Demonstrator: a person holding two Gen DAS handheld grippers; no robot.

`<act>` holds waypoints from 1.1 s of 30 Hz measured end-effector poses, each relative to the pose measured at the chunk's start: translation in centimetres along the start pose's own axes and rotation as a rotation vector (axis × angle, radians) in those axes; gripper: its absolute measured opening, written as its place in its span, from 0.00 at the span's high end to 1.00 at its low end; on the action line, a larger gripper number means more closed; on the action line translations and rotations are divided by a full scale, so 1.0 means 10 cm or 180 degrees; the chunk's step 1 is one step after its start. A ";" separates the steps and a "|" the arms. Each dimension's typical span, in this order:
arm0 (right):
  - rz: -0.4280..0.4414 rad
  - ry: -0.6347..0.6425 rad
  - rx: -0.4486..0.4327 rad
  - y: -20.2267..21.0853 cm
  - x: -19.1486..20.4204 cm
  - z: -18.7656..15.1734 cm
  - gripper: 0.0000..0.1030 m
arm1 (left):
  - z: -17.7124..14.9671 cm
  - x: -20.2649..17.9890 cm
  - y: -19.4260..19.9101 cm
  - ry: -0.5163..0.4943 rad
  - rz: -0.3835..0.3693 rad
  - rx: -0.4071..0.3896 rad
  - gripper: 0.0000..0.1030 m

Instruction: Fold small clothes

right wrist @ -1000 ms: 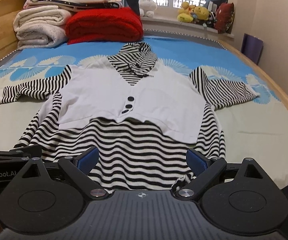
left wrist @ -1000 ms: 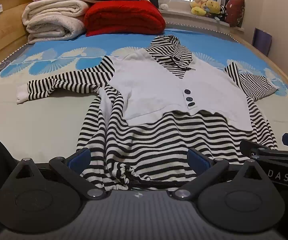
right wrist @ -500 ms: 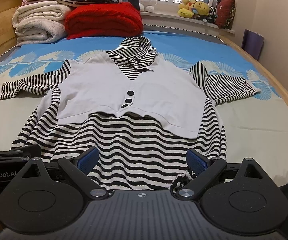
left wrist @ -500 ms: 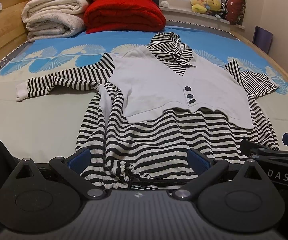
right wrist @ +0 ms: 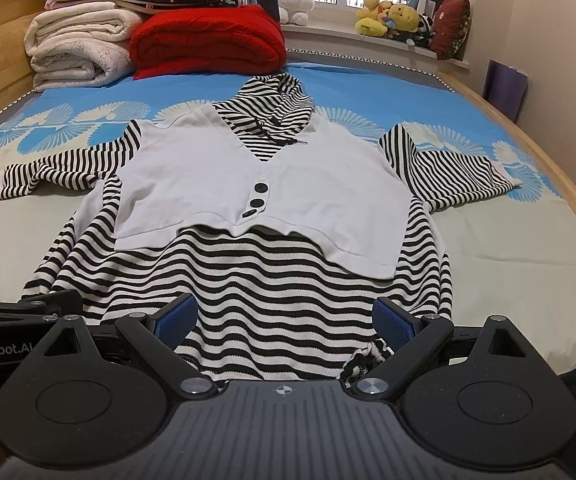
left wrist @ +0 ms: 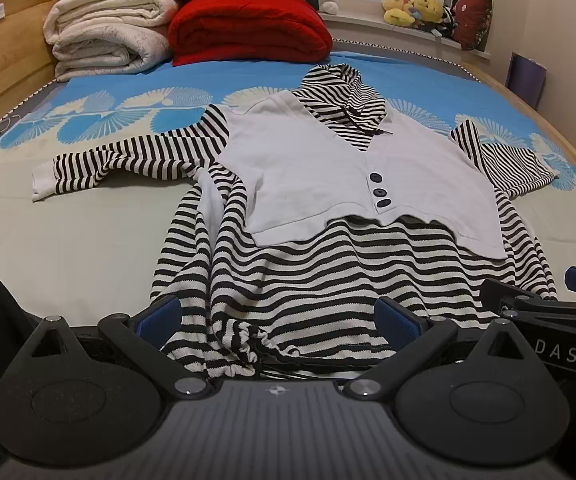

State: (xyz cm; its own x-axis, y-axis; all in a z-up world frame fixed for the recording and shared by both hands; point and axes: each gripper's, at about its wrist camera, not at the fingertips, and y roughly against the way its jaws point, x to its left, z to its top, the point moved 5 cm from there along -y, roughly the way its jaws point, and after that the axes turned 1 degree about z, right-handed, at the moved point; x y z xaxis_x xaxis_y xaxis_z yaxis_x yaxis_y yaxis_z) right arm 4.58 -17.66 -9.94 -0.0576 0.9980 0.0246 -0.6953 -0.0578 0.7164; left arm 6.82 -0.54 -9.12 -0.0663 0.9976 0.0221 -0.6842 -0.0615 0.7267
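We see one striped dress (left wrist: 328,272) lying flat on the bed (left wrist: 67,232), sleeves out, three dark buttons (left wrist: 379,191) on its white front. Our left hand-held gripper (left wrist: 279,318) and right hand-held gripper (right wrist: 285,318) both gape wide over the hem. Two folded blankets, white (right wrist: 75,52) and red (right wrist: 207,40), sit beyond.

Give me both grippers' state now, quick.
Left gripper: open, fingers apart over the striped top, holding nothing.
Right gripper: open, straddling the hem, not gripping it.
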 end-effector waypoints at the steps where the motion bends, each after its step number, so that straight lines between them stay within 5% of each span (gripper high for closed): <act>1: 0.0001 0.0000 0.0001 0.00 0.00 0.00 0.08 | 0.00 0.00 0.00 0.0002 -0.0001 0.0001 0.01; 18: 0.0030 -0.0024 -0.0066 0.02 -0.01 0.08 0.08 | 0.07 -0.01 0.03 -0.0117 0.0119 -0.0169 0.02; 23: -0.0035 -0.0139 -0.0206 0.07 -0.08 0.17 0.08 | 0.44 0.11 0.27 0.0096 0.0080 -0.0216 0.22; 27: -0.0092 -0.0324 -0.0366 0.11 -0.15 0.26 0.08 | 0.88 0.19 0.53 -0.0005 -0.0016 -0.0733 0.28; 33: 0.0001 -0.0556 -0.0484 0.08 -0.18 0.32 0.08 | 1.59 0.60 0.15 0.0096 -0.0065 -0.0915 0.60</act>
State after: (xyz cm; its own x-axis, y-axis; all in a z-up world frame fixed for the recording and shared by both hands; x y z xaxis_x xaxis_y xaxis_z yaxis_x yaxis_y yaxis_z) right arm 6.43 -19.42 -7.13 0.0580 0.9863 0.1546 -0.7961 -0.0478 0.6033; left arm 16.92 5.91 2.97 -0.0690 0.9975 -0.0141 -0.8632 -0.0526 0.5021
